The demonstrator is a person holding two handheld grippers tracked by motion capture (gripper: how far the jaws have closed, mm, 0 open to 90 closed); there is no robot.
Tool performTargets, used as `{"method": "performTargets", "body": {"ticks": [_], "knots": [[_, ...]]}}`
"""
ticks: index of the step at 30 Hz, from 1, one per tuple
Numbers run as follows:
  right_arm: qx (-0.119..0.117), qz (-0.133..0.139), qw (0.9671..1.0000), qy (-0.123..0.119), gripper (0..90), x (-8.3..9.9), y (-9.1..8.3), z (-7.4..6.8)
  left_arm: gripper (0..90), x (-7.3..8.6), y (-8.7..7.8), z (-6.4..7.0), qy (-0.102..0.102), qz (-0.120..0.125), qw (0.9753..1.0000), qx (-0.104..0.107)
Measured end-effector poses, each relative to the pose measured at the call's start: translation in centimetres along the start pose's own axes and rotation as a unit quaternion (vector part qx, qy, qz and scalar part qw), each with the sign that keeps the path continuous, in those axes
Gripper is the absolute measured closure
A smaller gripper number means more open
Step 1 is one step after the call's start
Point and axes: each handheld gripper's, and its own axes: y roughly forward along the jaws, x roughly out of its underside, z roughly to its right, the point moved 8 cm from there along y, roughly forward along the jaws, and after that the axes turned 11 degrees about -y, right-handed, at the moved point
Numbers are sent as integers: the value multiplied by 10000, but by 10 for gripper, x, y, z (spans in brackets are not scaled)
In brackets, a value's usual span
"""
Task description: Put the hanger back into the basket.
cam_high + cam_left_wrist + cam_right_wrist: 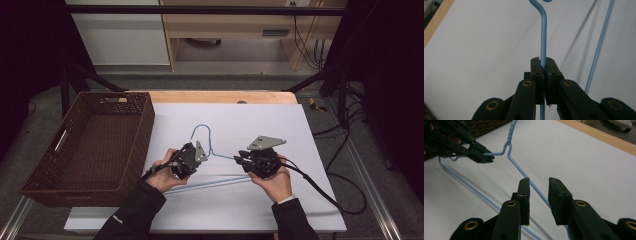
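A light blue wire hanger [201, 125] lies on a white sheet [260, 120], hook pointing away from me. My left gripper [201, 157] is shut on the wire just below the hook, and in the left gripper view the jaws [543, 63] pinch the hanger [544, 37] between their pads. My right gripper [237, 160] stands open at the hanger's right shoulder. In the right gripper view its gripper [539, 181] straddles the sloping wire of the hanger [516, 164] without closing on it. The left gripper [489, 158] also appears there, clamped on the wire near the twisted neck.
A dark brown woven basket [142, 135] with nothing in it stands at the left, touching the sheet's edge. The wooden table edge [220, 96] runs behind the sheet. A black cable [325, 192] trails right from the right gripper. Bare sheet lies to the right and front.
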Motion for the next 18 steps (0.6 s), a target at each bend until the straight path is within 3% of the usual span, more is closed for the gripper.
{"method": "performTargets", "body": {"ticks": [4,12,17,18], "knots": [[92,357,9991,187,590,0,-17,12,868,1,-6,-2,-194,113,9997,-27],[206,609,9967,503,393,16,-34,27,868,2,-24,-6,-547,284,9980,-117],[304,741,9955,516,236,27,-41,33,868,3,-35,-11,-710,333,9966,-246],[308,769,9952,516,171,32,-43,34,868,3,-37,-13,-772,347,9961,-250]]}}
